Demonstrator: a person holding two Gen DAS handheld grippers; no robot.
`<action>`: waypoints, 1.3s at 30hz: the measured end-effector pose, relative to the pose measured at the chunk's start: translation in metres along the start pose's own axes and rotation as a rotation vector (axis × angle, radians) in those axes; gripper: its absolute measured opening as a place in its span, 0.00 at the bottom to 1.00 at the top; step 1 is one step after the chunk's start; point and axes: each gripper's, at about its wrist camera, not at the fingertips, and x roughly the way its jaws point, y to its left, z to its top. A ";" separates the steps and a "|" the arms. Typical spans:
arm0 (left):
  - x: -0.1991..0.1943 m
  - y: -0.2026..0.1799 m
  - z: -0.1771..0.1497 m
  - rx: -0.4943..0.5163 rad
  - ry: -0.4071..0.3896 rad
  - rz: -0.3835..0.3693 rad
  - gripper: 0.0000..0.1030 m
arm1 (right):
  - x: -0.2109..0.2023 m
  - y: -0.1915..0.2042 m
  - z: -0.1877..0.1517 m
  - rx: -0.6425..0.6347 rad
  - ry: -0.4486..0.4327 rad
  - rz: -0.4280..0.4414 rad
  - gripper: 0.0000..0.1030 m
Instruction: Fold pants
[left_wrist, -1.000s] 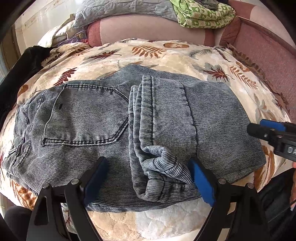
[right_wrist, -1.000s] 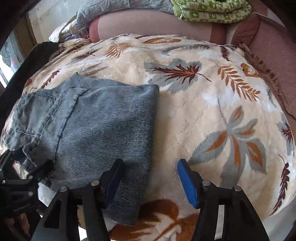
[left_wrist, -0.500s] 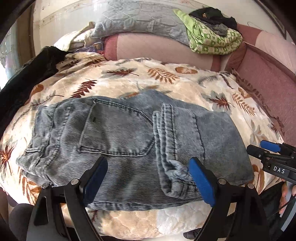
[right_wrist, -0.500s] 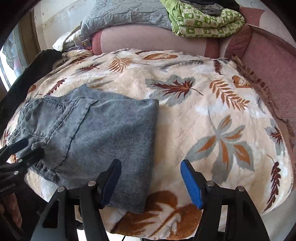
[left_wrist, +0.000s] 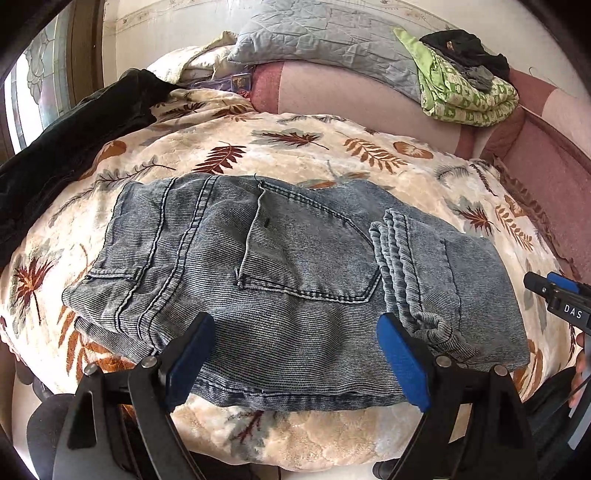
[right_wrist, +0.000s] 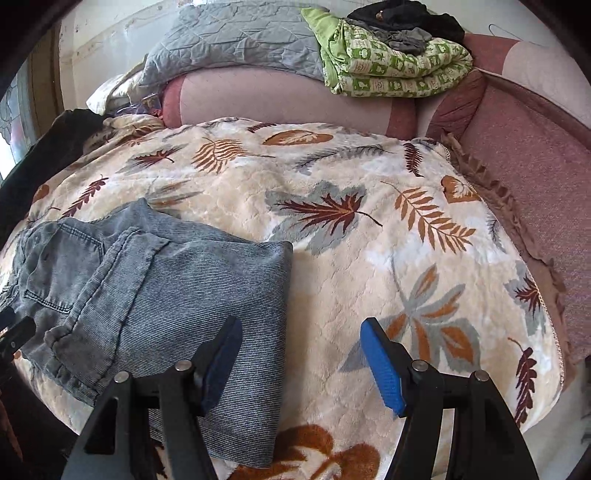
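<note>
the folded pants (left_wrist: 288, 273) lie flat on the leaf-print blanket (right_wrist: 369, 258), toward its near edge and left part; their near hem runs just short of the blanket's front drop, their right folded edge (right_wrist: 286, 295) is straight; the rolled leg cuffs (left_wrist: 399, 266) rest on top, beside the back pocket (left_wrist: 314, 254); right of the pants the blanket is bare as far as its fringed border (right_wrist: 506, 199); the left gripper (left_wrist: 295, 354) hangs above the pants' near edge, jaws spread wide, nothing between the blue pads (left_wrist: 402, 363); the right gripper (right_wrist: 301, 363) hangs over the pants' right edge, jaws apart and empty, its left pad over denim and its right pad over bare blanket; a dark garment (left_wrist: 74, 140) lies along the blanket's left edge; behind, a pink bolster (right_wrist: 288, 99) carries a grey quilted pillow (right_wrist: 240, 40) and a folded green blanket (right_wrist: 395, 62); a pink upholstered side (right_wrist: 535, 155) borders the right.
</note>
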 end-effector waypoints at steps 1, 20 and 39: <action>0.000 0.000 0.000 0.003 0.000 0.000 0.87 | 0.000 0.000 0.000 0.002 -0.002 0.000 0.68; -0.030 0.027 0.010 -0.097 -0.074 0.055 0.87 | -0.001 -0.021 -0.002 0.120 -0.113 0.099 0.68; -0.012 0.185 -0.020 -0.845 0.018 -0.230 0.87 | 0.003 -0.027 -0.002 0.215 -0.139 0.258 0.75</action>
